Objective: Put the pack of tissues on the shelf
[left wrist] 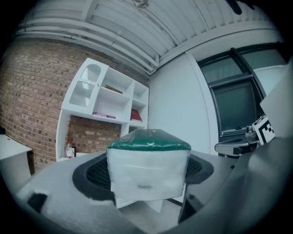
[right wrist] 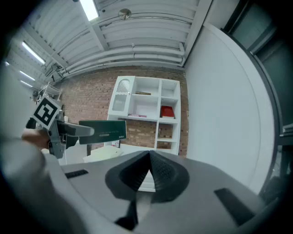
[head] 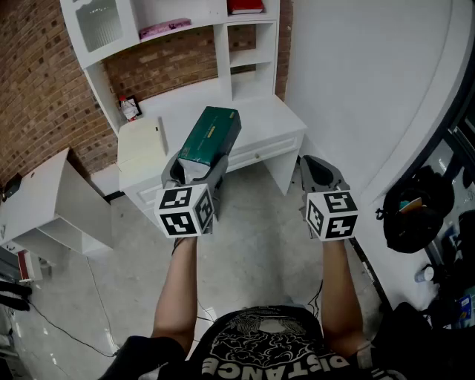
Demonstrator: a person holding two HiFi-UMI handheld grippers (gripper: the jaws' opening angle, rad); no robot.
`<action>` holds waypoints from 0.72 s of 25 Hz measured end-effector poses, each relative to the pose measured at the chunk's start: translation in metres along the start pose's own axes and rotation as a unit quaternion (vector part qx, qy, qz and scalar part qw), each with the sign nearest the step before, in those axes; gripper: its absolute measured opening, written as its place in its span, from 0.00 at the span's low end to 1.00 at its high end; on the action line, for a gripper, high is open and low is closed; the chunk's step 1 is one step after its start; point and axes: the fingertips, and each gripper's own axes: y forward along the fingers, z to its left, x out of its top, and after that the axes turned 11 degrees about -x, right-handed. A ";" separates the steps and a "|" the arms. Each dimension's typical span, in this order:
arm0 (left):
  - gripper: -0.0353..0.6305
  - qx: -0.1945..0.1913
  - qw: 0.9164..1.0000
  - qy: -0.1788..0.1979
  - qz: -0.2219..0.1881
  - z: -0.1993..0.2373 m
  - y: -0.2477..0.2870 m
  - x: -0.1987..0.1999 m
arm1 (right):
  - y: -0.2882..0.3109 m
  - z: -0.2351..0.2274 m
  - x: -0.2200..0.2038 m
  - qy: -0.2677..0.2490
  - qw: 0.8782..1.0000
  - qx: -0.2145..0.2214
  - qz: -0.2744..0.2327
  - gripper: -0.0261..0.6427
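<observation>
My left gripper (head: 194, 172) is clamping the near end of the green-topped soft plastic pack of tissues (head: 210, 135), which I'm judging light and squashy. My right gripper (head: 319, 172) is hanging pinched together, empty.

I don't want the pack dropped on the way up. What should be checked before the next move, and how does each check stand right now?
1. Pack of tissues between the jaws of the left gripper: ok, they are shut on it.
2. Firmness of that grip: cannot tell; most of the pack sticks out past the jaws.
3. Right gripper empty, jaws together: ok.
4. Shelf in view ahead: ok.
5. Room for the pack: cannot tell; a pink item and a red item lie in two compartments.
</observation>
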 end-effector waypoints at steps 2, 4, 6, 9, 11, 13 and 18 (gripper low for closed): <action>0.70 -0.001 1.000 0.002 0.002 0.001 -0.002 -0.001 | -0.002 0.003 -0.003 -0.001 1.000 0.000 0.004 0.04; 0.70 -0.001 1.000 0.004 0.005 0.003 -0.001 -0.003 | -0.002 0.005 -0.005 0.000 1.000 -0.002 0.005 0.04; 0.70 -0.002 1.000 0.006 0.008 0.004 0.001 -0.005 | -0.001 0.003 -0.007 0.005 1.000 -0.005 0.005 0.04; 0.70 -0.003 1.000 0.009 0.013 0.005 0.008 -0.008 | 0.005 -0.003 -0.009 0.018 1.000 -0.010 0.003 0.04; 0.70 -0.002 1.000 0.012 0.016 0.005 0.013 -0.010 | 0.011 -0.004 -0.010 0.021 1.000 -0.006 0.002 0.05; 0.70 0.000 1.000 0.013 0.018 0.006 0.020 -0.011 | 0.018 -0.006 -0.013 0.022 1.000 0.000 0.002 0.04; 0.70 0.011 1.000 0.011 0.021 0.011 0.054 -0.014 | 0.052 -0.020 -0.020 0.021 1.000 0.017 0.004 0.05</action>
